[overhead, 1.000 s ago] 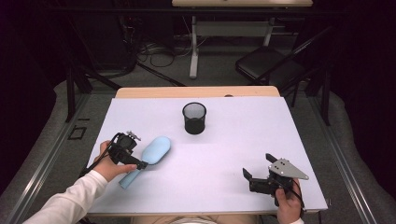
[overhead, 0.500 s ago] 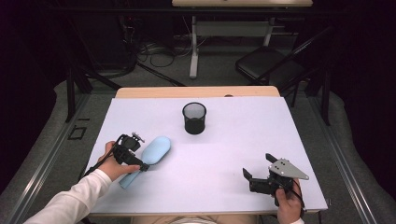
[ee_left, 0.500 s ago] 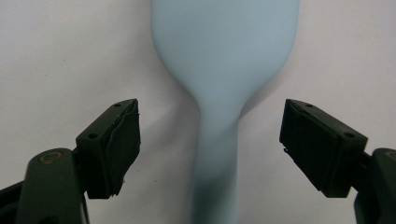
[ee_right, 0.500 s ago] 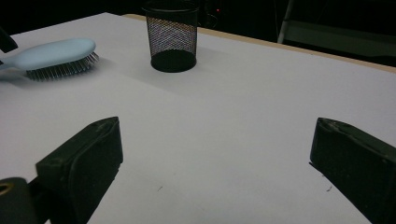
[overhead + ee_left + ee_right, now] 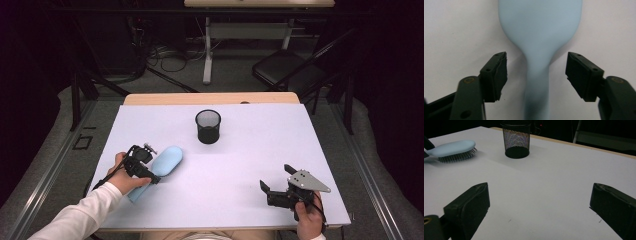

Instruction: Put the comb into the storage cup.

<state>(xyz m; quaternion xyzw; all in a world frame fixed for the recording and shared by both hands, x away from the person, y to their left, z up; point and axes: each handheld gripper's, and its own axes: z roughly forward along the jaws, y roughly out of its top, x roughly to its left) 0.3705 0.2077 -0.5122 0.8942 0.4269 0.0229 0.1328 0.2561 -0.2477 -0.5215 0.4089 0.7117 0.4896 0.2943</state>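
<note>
Now left gripper (image 5: pixel 536 72) astride hairbrush (image 5: pixel 540 37)

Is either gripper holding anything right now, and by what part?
Nothing held. The left gripper stands open astride the hairbrush neck; the right gripper is open.

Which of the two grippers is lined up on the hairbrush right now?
The left gripper: its open jaws straddle the neck of the light blue hairbrush. The right gripper sits open, apart from it, over bare table.

Left gripper (image 5: pixel 145 167) crept toward 12 o'clock along the hairbrush (image 5: pixel 165 161) handle; brush nudged slightly the same way, jaws now straddling its neck, not touching.
</note>
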